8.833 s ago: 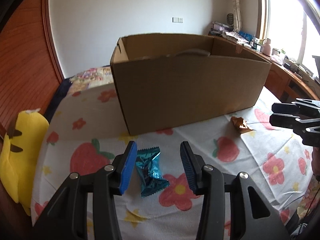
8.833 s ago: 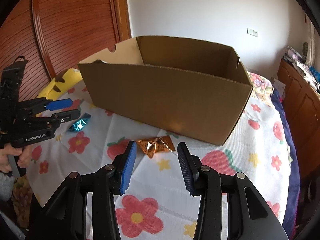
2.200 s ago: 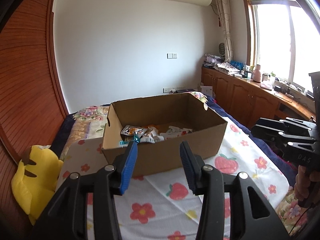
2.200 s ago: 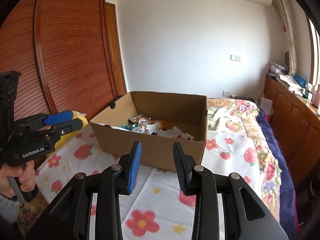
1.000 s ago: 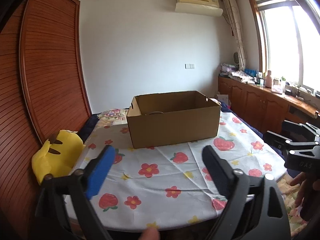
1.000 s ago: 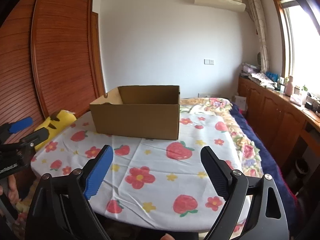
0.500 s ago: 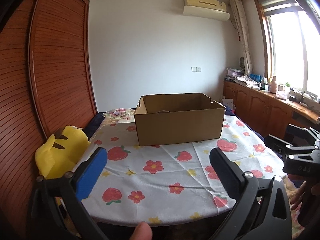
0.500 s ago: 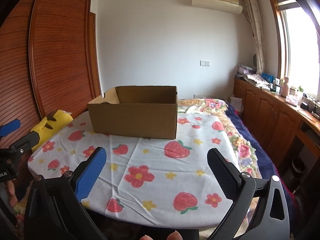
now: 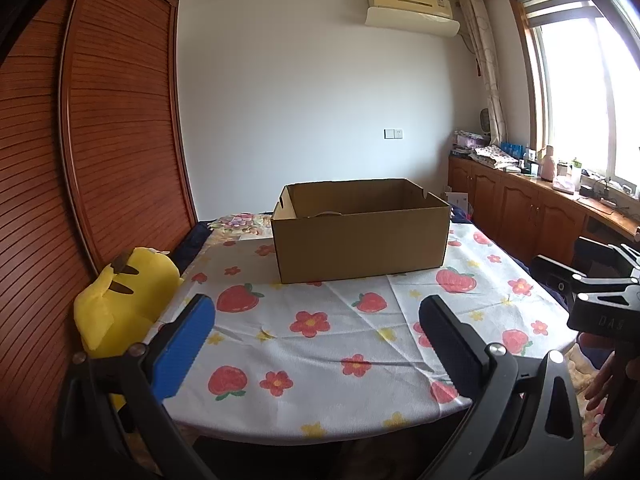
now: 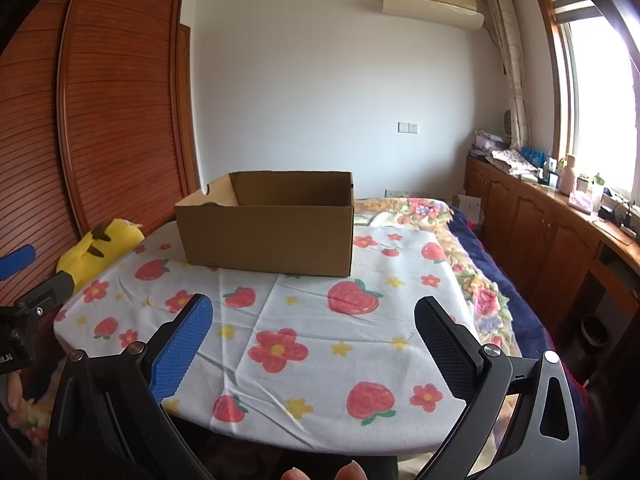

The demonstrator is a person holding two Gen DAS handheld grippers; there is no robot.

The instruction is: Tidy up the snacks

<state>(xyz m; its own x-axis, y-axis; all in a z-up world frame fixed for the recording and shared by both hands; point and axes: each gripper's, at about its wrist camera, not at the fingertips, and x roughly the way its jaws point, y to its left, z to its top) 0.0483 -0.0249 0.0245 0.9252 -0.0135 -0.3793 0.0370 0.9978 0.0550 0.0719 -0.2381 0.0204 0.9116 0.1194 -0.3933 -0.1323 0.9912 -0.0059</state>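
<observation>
Zero loose snacks show on the strawberry-print tablecloth (image 9: 320, 344), open brown cardboard box (image 9: 360, 248) apart, left gripper (image 9: 316, 340) and right gripper (image 10: 314, 338) spread empty, task looks finished.

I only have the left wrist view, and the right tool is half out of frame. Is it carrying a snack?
Observer: No. The right tool has just been opening its jaws; they stand wide, nothing between.
Operator: Any wrapper on the cloth under it?
Observer: None; only bare strawberry cloth shows there.
Operator: What lies past the cloth's right edge?
Observer: A floral blanket, running back past the cardboard box.
</observation>
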